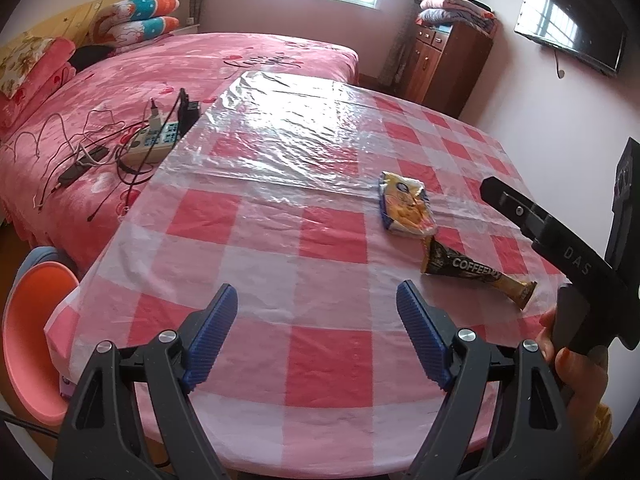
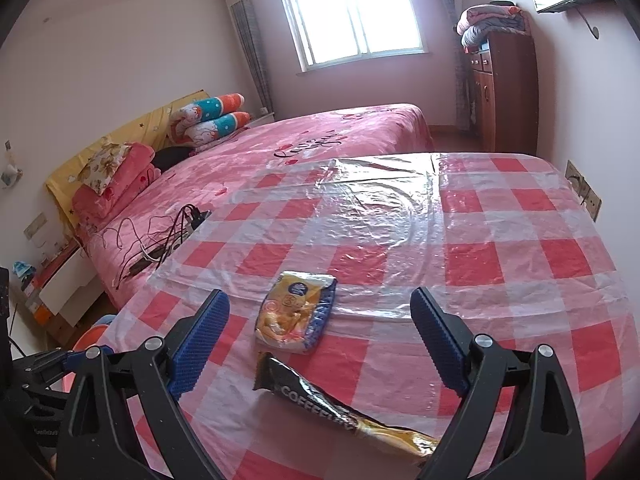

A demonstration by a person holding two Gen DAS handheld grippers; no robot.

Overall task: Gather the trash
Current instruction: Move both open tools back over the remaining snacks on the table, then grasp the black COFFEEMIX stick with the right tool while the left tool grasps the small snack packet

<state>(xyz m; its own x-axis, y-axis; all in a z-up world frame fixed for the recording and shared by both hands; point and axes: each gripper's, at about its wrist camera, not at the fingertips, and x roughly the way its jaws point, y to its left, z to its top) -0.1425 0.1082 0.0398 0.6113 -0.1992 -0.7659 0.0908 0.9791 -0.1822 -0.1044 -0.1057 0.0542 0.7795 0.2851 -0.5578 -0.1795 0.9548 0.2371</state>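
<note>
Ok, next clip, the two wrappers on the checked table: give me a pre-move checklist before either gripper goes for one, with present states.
1. Right gripper jaws open and empty: ok.
2. Left gripper jaws open and empty: ok.
3. Coffee stick wrapper lies flat on the table, between the right gripper's fingers in its own view, untouched: ok.
4. Yellow snack wrapper lies just beyond it, ends close or touching; cannot tell whether they overlap.
5. Left gripper's path clear of the right gripper: ok, nothing lies between its fingers but the table.
6. Somewhere to drop the trash: cannot tell, no bin in either view.
</note>
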